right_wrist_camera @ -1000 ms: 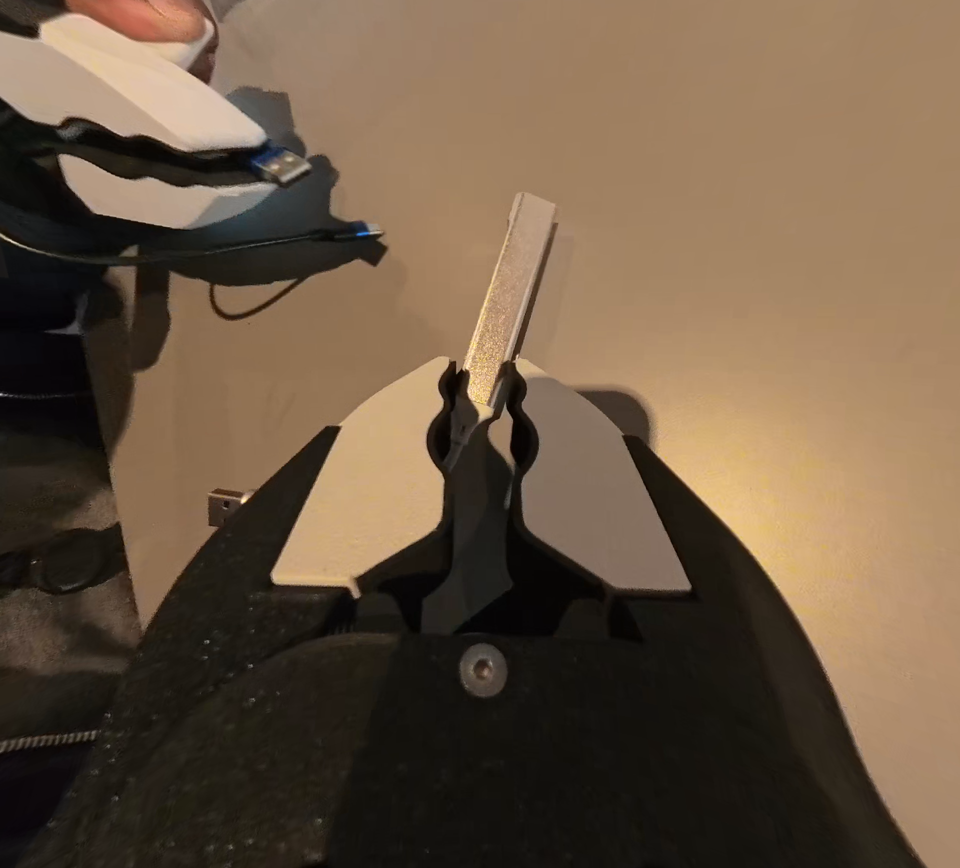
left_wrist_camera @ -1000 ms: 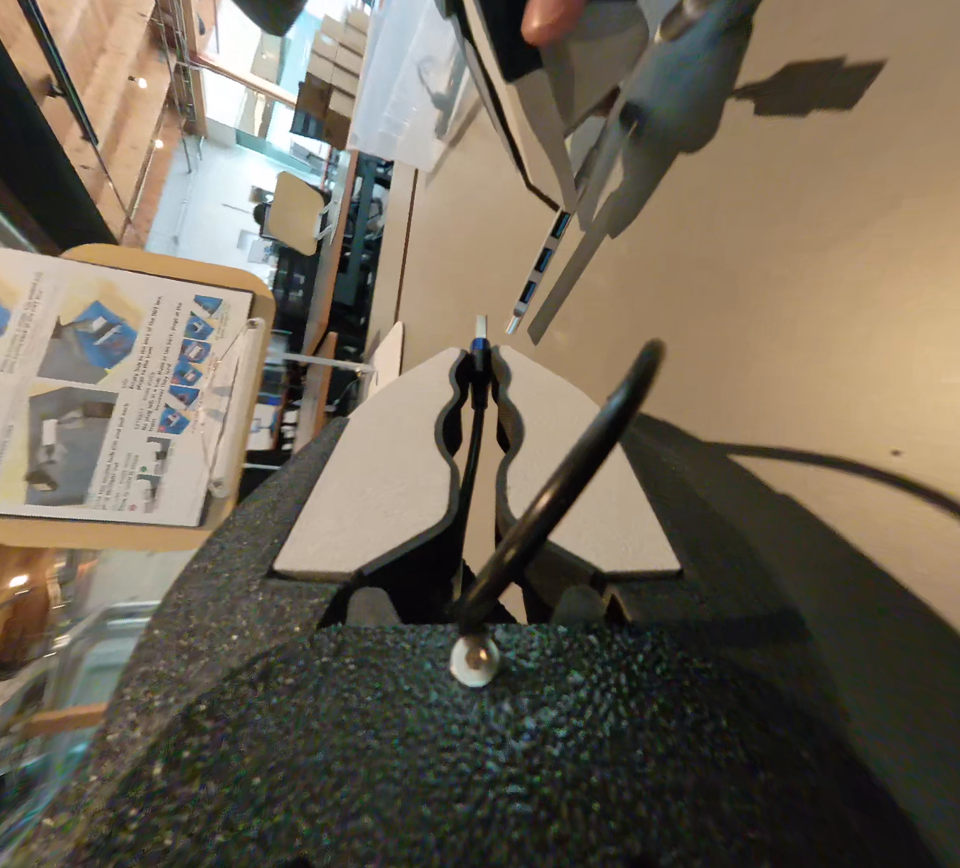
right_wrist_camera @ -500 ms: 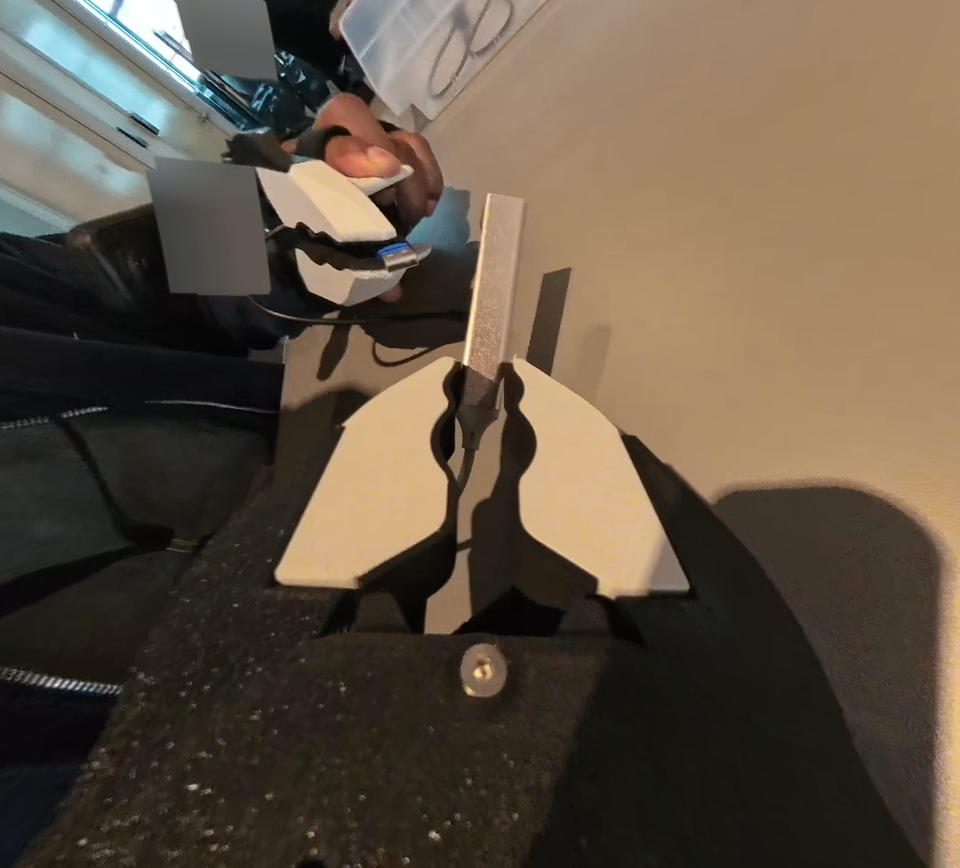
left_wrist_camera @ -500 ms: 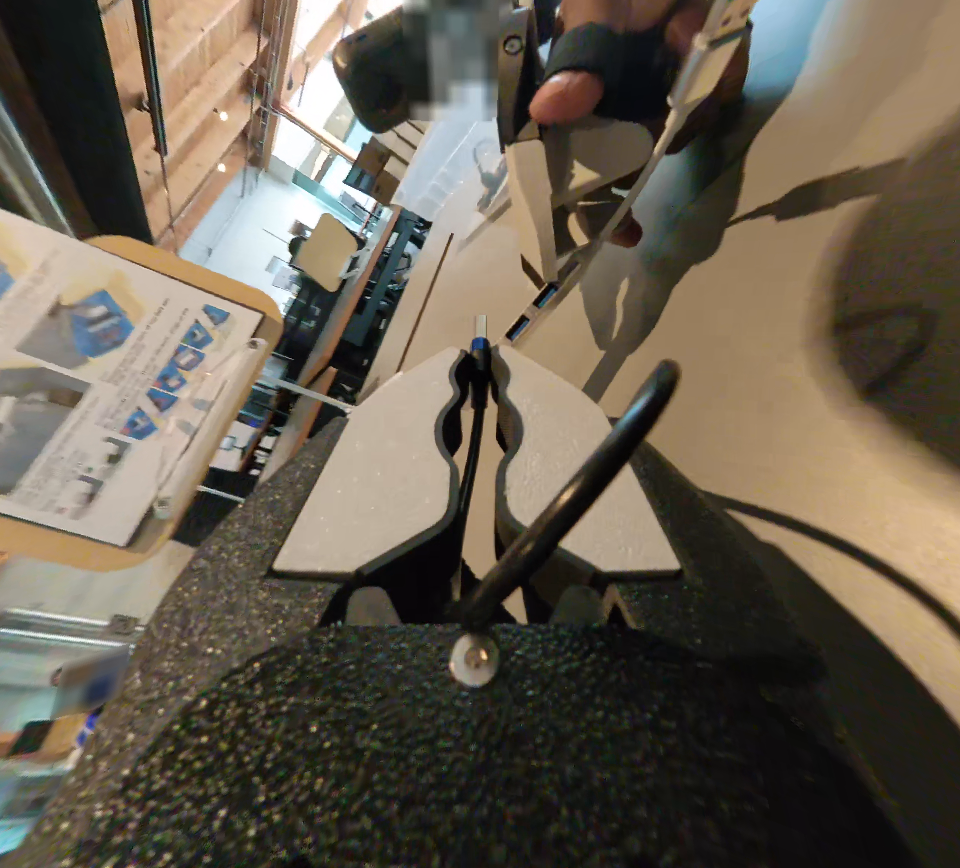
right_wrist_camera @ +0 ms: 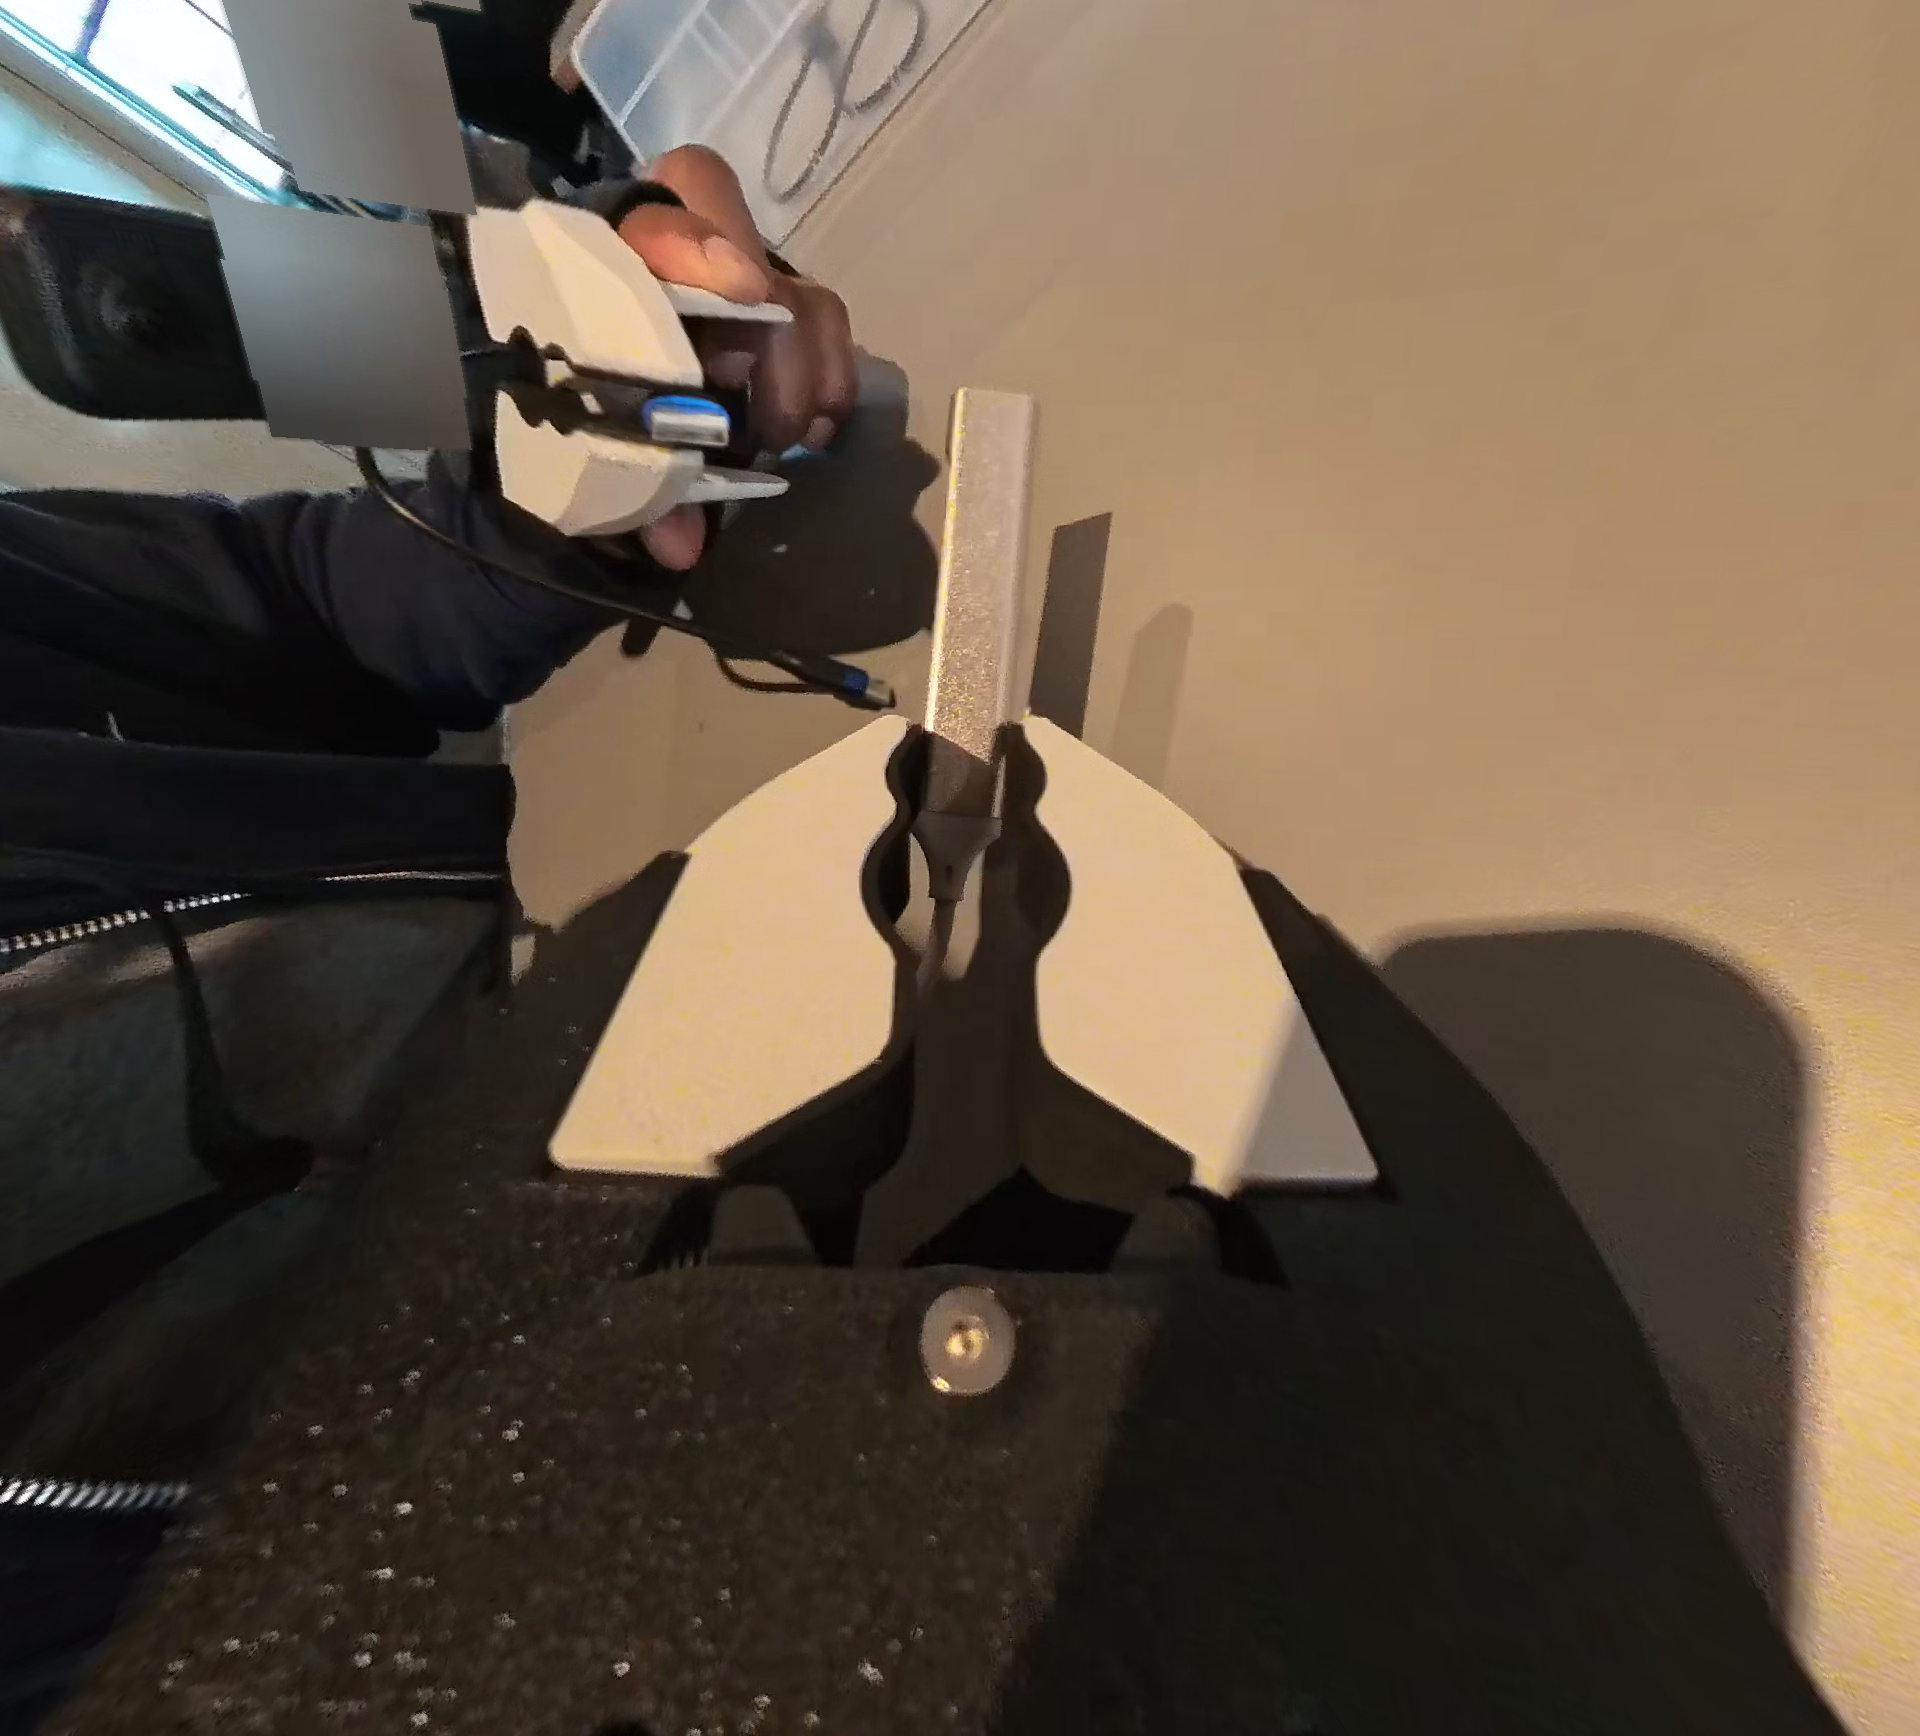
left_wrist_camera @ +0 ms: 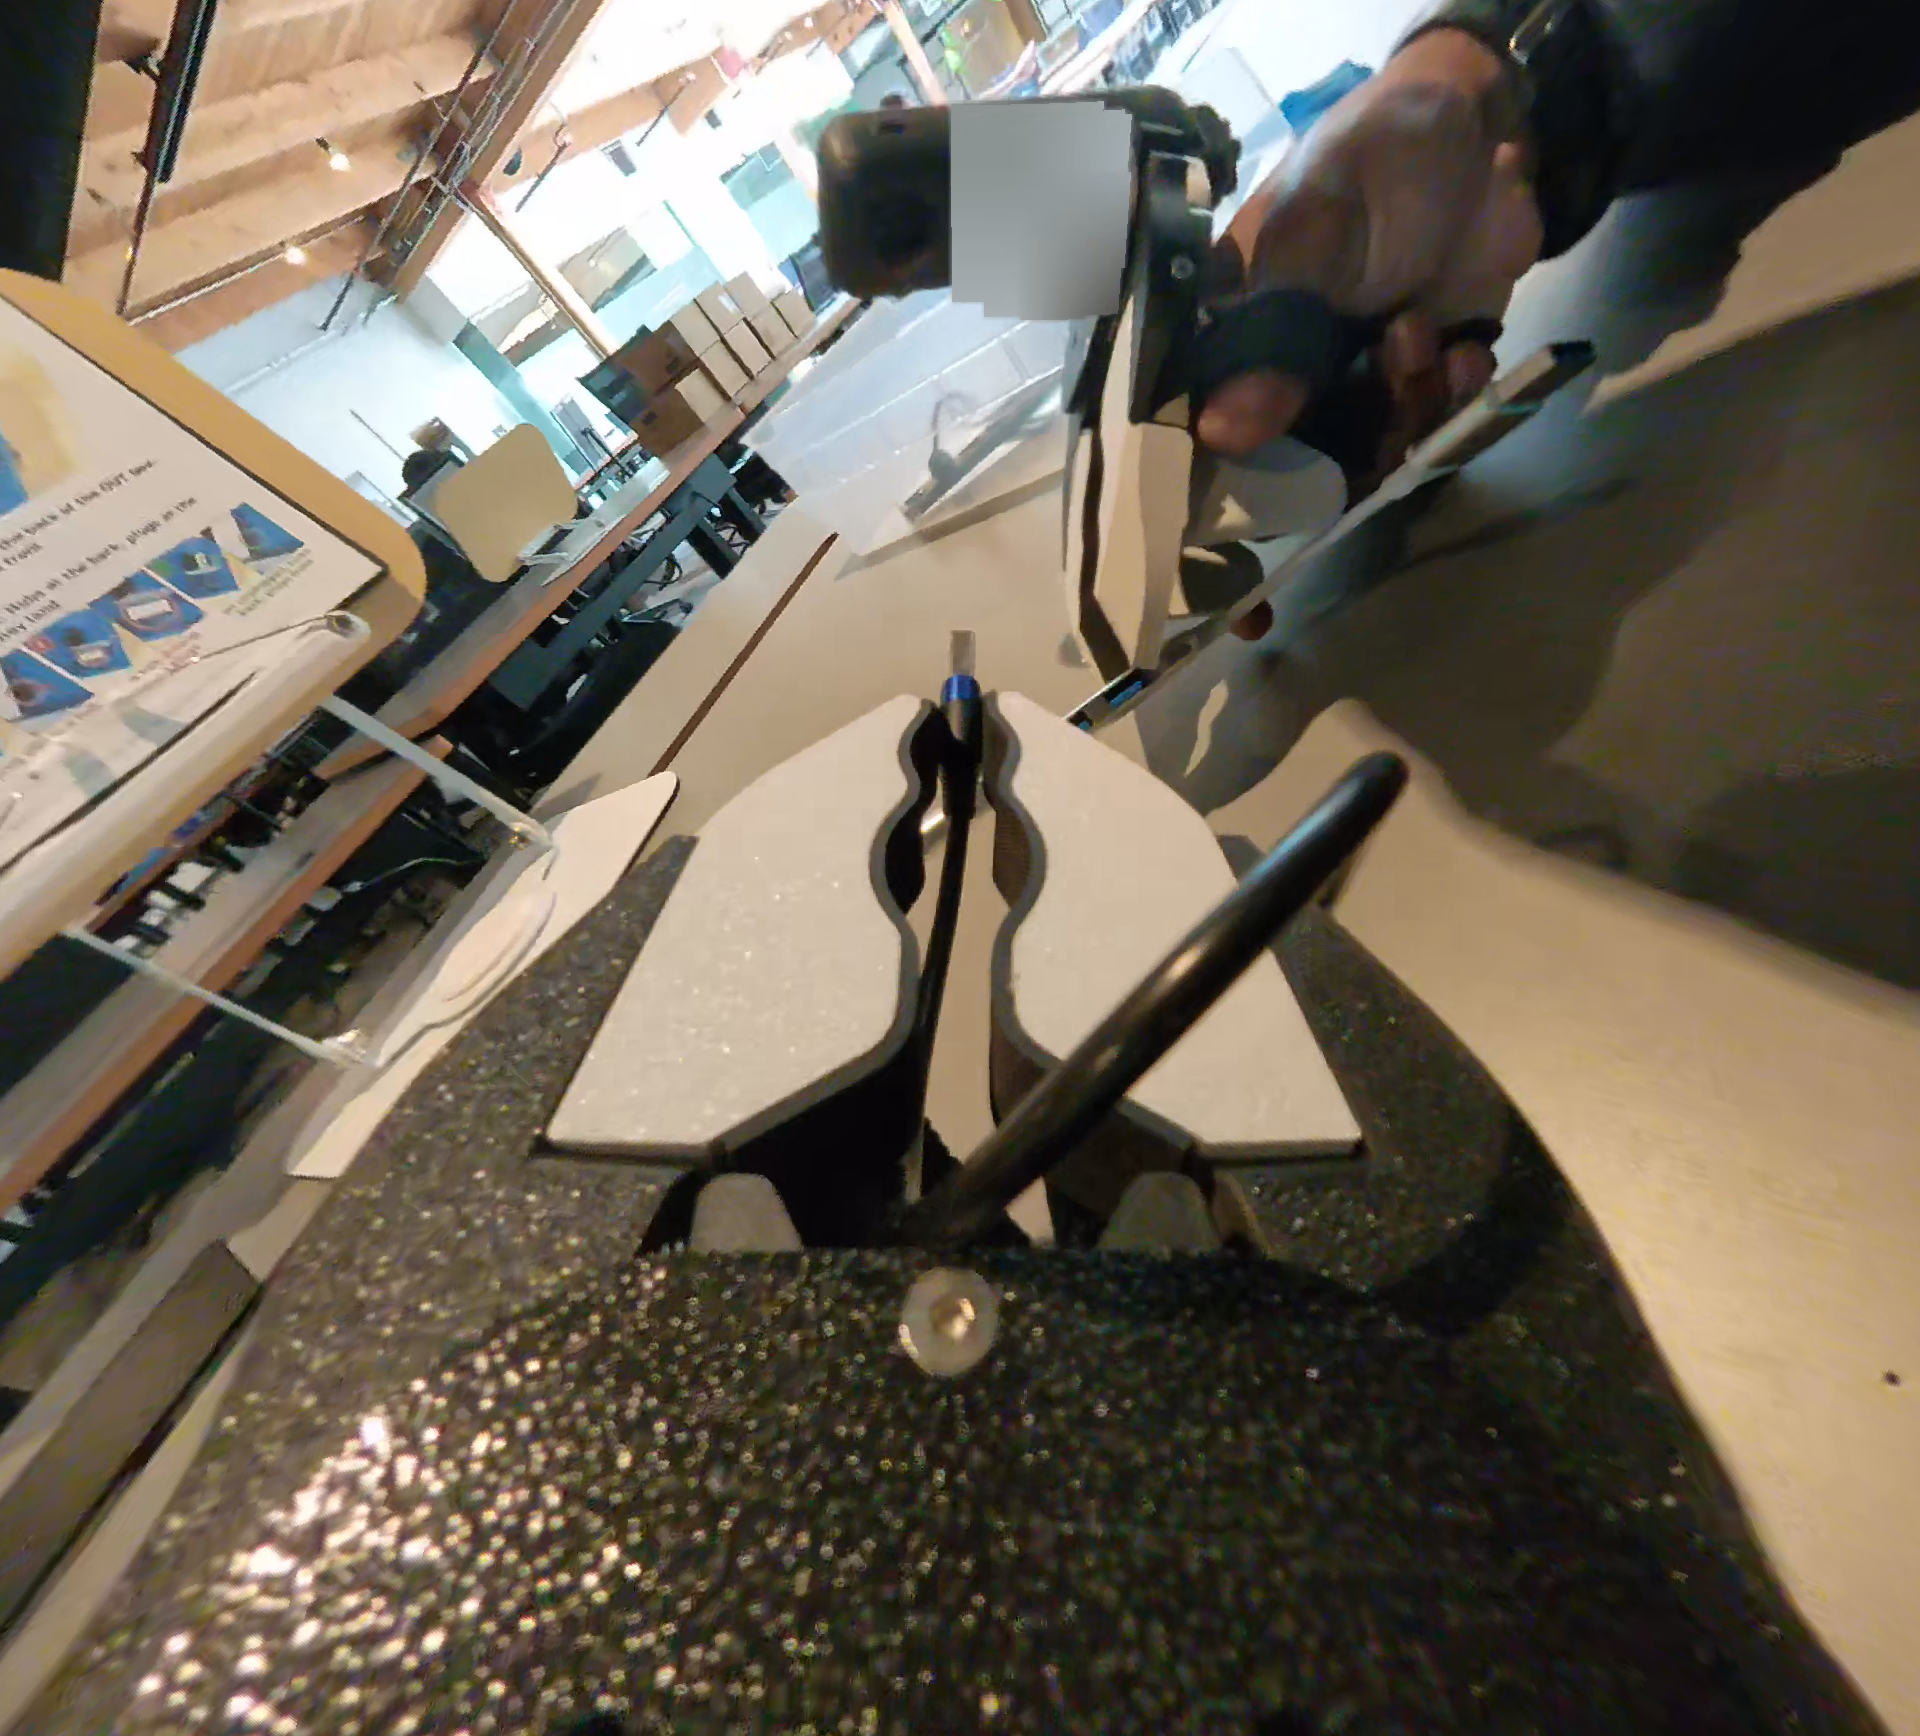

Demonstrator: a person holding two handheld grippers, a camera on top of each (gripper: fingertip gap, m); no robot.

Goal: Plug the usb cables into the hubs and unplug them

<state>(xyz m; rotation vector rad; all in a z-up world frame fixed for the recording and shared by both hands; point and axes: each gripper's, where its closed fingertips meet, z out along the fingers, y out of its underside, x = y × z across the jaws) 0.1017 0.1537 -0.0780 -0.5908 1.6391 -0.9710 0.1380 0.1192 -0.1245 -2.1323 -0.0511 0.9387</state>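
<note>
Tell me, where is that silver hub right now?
The silver hub is pinched between the right gripper fingers, centre of the right wrist view, held above the beige table.

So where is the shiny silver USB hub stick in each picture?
Left wrist view: the silver USB hub runs slantwise at the upper right, held by the far right tongs, with blue ports at its lower end.
Right wrist view: the hub stands up in the middle, clamped at its base by that view's own tongs.
Shared landmark: the beige tabletop.
</note>
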